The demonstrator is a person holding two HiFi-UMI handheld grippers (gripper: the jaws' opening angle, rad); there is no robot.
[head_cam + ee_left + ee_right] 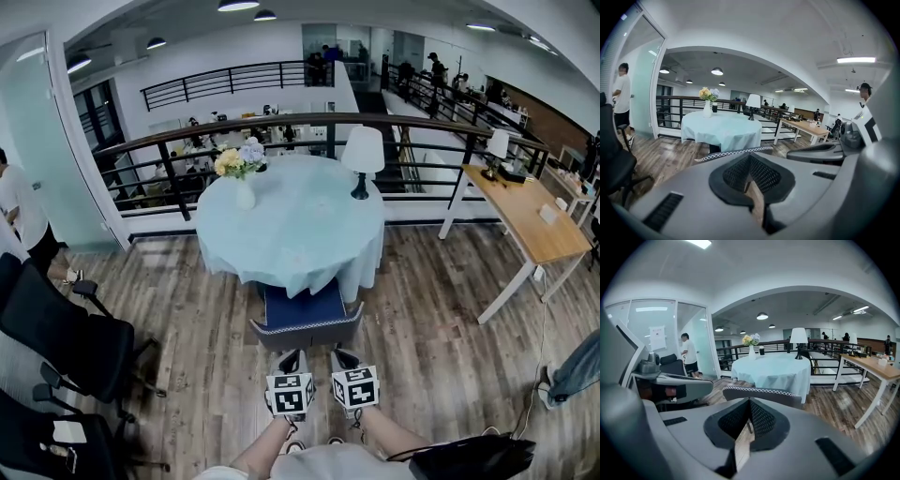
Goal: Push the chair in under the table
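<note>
Head view: the chair [305, 319] sits half under the surface [300, 225], backrest just beyond my left gripper [292, 361] and right gripper [344, 359], fingers closed, empty. An uneven shove could, I judge, skew it or drag the cloth [364, 267], tipping the vase [245, 195].

Chair [305, 314] partly under table [291, 234], vase [245, 195] and lamp [362, 155] on it, desk [525, 220] at right

Cloth-draped table [291, 230]; fabric chair [302, 306]; wood-plank floor [427, 319].
</note>
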